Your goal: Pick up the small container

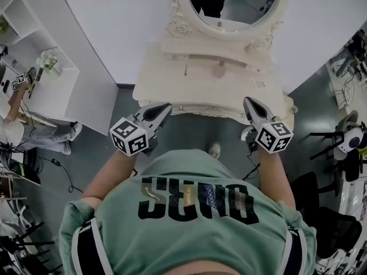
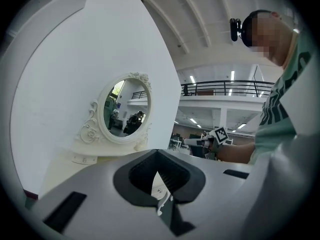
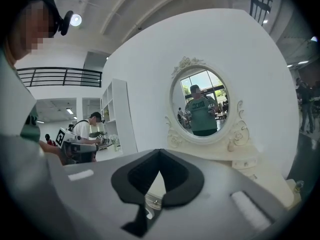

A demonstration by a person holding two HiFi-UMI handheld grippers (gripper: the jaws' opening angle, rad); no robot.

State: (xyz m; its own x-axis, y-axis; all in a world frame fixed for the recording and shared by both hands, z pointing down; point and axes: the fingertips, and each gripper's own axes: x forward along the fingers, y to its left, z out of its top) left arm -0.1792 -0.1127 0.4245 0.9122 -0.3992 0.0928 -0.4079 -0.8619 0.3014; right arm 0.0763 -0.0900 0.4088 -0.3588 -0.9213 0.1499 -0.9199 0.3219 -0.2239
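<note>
Back from the counter's [image 1: 172,82] front edge lies the container [image 1: 219,70], nearer the right tool [image 1: 248,101] than the left tool [image 1: 166,107]; both pressed together, empty.

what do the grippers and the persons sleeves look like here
The grey left hand-held gripper and right hand-held gripper each taper to dark-lined jaws and carry a white cube with black square markers. No cables show. The person wears a green short-sleeved T-shirt with dark lettering.
</note>
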